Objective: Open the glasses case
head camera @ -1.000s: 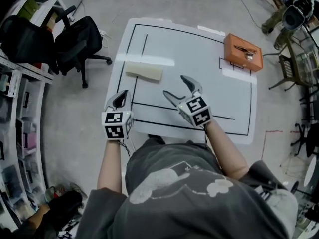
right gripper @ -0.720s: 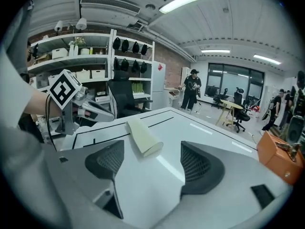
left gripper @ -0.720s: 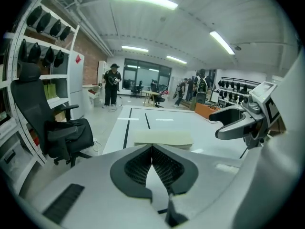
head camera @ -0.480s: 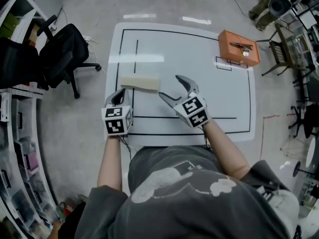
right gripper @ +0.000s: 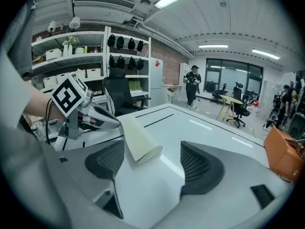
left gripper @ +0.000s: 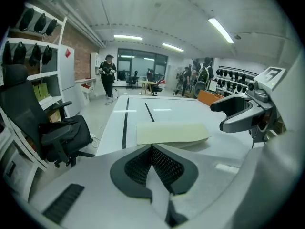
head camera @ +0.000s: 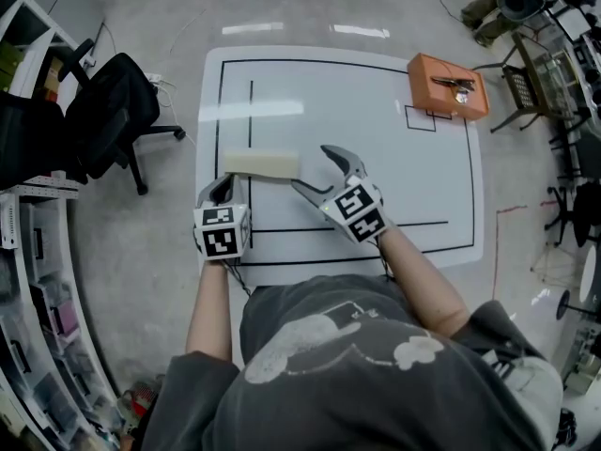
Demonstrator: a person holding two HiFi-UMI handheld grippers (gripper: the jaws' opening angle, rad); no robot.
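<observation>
A cream, closed glasses case (head camera: 262,165) lies flat on the white table (head camera: 376,111), left of centre. The case (left gripper: 171,131) fills the middle of the left gripper view, and the case (right gripper: 138,141) shows end-on in the right gripper view. My left gripper (head camera: 223,190) sits just short of the case's near left end, its jaws closed together with nothing between them. Right of the case's end, my right gripper (head camera: 315,169) stands wide open and empty, pointing at it.
An orange box (head camera: 447,86) with metal items on top sits at the table's far right corner. A black office chair (head camera: 108,111) stands left of the table, with shelving along the left wall. Black lines mark the tabletop.
The case now lies nearer both grippers in the head view. The right gripper has closed in on the case's right end, and the left gripper sits just below its left end.
</observation>
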